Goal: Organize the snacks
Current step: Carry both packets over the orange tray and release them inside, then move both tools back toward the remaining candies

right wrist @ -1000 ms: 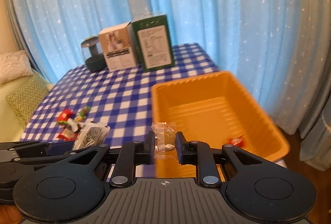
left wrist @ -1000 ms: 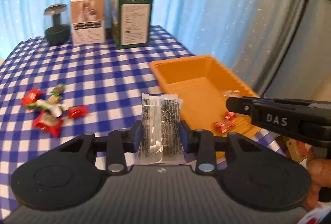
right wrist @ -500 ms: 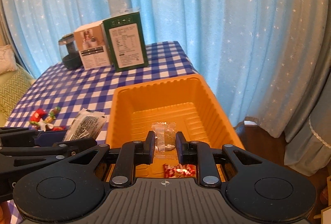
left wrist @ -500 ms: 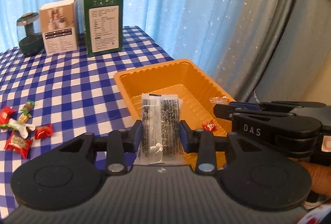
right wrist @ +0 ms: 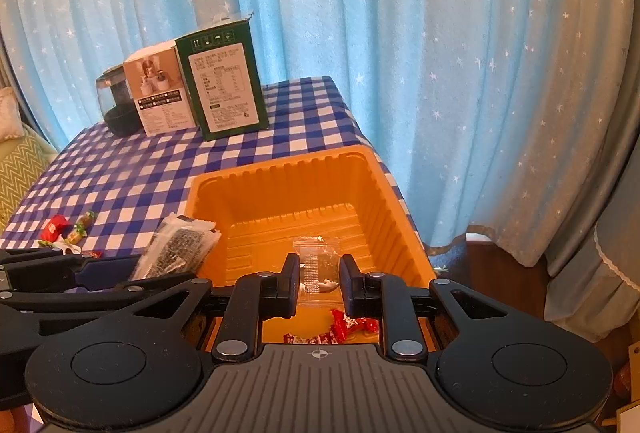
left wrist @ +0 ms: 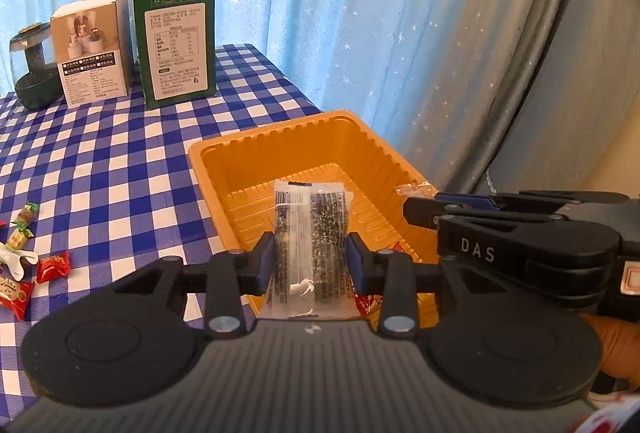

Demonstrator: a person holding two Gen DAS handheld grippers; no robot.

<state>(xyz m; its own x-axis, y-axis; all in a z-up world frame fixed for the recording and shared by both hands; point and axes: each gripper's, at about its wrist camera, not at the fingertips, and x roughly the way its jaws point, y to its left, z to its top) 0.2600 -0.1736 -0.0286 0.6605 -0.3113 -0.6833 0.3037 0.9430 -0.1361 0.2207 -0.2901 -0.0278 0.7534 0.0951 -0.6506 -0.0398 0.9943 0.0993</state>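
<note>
Both grippers over the orange tray, each one carrying a snack packet.

We hold the left gripper [left wrist: 311,265] level above the near edge of the orange tray [left wrist: 224,149], its fingers clamped on a clear packet of dark seaweed-like snack [left wrist: 310,253] that stands upright between the pads. We hold the right gripper [right wrist: 319,287] just beside it, pointing forward over the tray's inside; its jaws sit slightly parted at either side of a small clear candy packet [right wrist: 318,265], and we cannot tell whether the pads still press it. Red-wrapped candies [right wrist: 352,325] lie on the tray floor below the right gripper. More loose candies [left wrist: 24,265] lie on the blue checked tablecloth [left wrist: 120,161] to the left, well apart from the tray. A green box [left wrist: 176,41], a white box [left wrist: 92,49] and a dark jar [left wrist: 34,69] stand at the table's far edge.
</note>
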